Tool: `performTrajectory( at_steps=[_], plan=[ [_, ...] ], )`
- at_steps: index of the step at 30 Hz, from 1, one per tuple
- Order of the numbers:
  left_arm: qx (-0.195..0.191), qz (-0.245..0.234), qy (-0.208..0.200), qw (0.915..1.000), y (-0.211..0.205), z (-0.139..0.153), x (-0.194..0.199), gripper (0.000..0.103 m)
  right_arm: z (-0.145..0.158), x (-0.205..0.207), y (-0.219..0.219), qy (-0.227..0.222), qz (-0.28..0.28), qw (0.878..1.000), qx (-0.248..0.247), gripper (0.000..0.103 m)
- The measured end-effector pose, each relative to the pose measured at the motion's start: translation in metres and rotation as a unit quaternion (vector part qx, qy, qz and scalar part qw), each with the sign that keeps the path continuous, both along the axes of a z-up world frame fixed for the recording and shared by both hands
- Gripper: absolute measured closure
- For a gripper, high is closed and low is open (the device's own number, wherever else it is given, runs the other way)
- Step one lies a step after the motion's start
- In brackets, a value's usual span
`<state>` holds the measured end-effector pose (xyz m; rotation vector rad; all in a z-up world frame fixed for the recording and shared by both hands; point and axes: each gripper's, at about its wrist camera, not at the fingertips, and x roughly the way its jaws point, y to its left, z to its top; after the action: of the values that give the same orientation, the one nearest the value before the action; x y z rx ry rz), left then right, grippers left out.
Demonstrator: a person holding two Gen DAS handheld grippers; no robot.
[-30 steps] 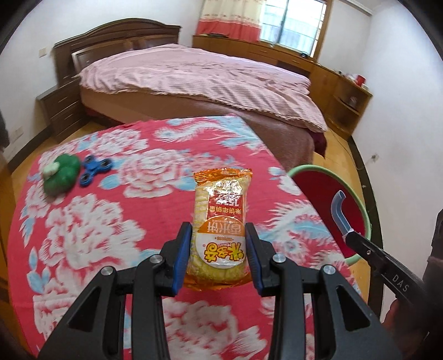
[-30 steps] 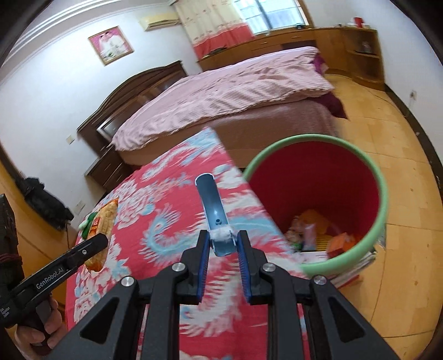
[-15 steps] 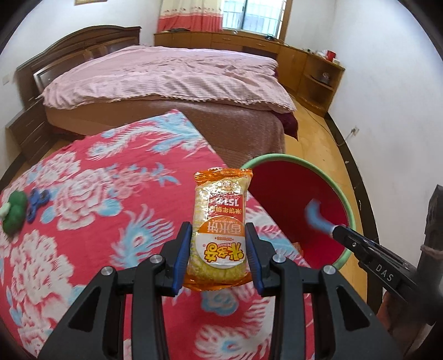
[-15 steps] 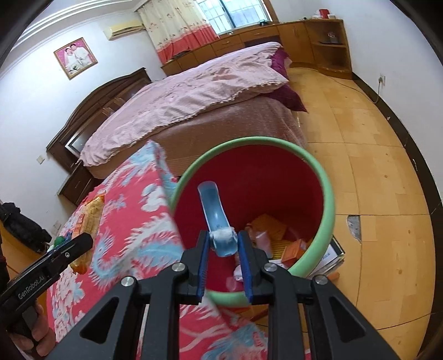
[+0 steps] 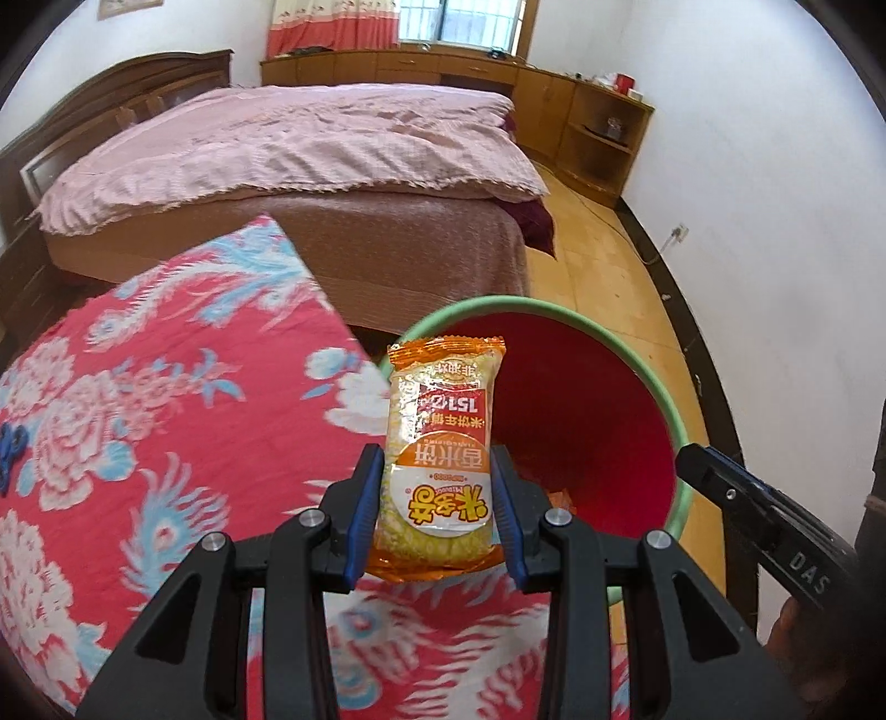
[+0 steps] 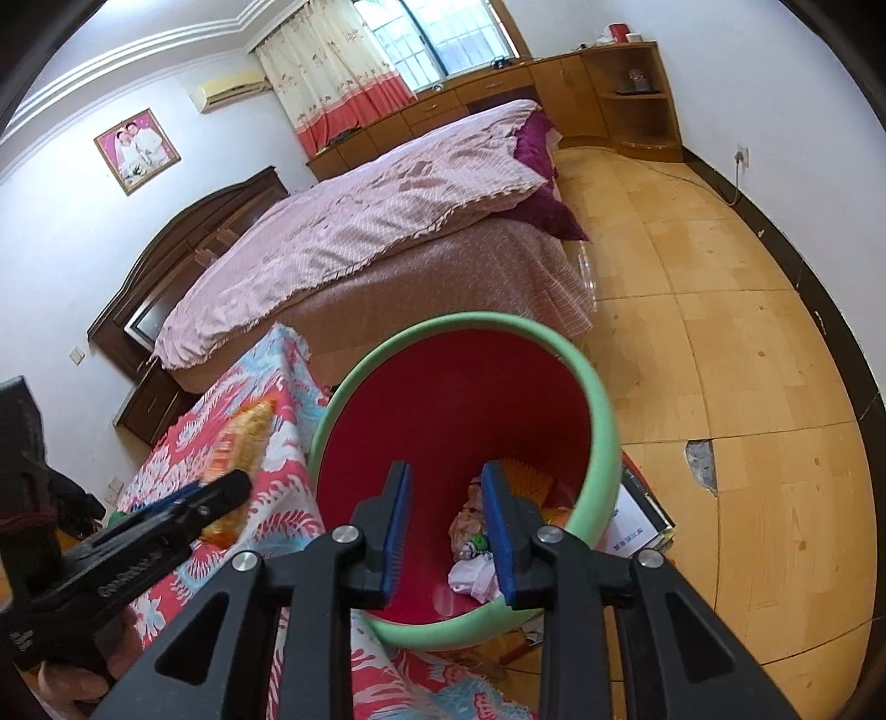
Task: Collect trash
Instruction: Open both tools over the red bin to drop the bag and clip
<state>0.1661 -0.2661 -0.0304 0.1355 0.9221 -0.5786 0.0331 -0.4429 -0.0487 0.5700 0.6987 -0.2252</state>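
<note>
Bedroom, floral cloth (image 5: 166,432), orange rice-cracker packet (image 5: 440,459), gripper-held

White walls (image 6: 66,232), pale wood floor (image 6: 720,310) with a chipped patch, bed (image 5: 288,144) under a pink quilt, dark headboard (image 6: 183,232), long wooden cabinets (image 5: 459,69) below a barred window (image 5: 459,25), red-hemmed curtain (image 6: 338,72), framed photo (image 6: 137,150), daylight pouring in

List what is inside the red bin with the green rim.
The bin holds a heap of litter at the bottom: pale crumpled wrappers and orange packaging. The right gripper, jaws just opened and empty, covers part of the heap, so the rest cannot be seen.
</note>
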Motion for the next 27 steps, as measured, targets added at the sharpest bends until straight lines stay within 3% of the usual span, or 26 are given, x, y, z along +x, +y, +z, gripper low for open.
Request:
performTrajectory(
  at_steps=[6, 12, 16, 23, 27],
  plan=[
    [-0.002, -0.027, -0.004, 0.9996, -0.021, -0.002, -0.005, 0.062, 0.001, -0.005, -0.009, -0.002, -0.012, 1.000, 0.000, 0.067],
    [0.003, -0.015, -0.010, 0.9998, -0.018, 0.003, -0.007, 0.055, 0.001, -0.010, -0.014, -0.002, -0.020, 1.000, 0.003, 0.058],
    [0.002, 0.002, -0.012, 0.9999, -0.004, 0.008, -0.011, 0.055, 0.003, -0.012, -0.011, -0.003, -0.015, 1.000, 0.003, 0.052],
    [0.003, 0.040, -0.016, 0.9990, 0.032, 0.019, -0.021, 0.049, 0.016, -0.019, 0.012, -0.009, -0.002, 1.000, -0.005, 0.030],
    [0.000, 0.062, -0.025, 0.9978, 0.056, 0.027, -0.028, 0.049, 0.021, -0.021, 0.031, -0.008, 0.006, 1.000, -0.014, 0.024]
  ],
)
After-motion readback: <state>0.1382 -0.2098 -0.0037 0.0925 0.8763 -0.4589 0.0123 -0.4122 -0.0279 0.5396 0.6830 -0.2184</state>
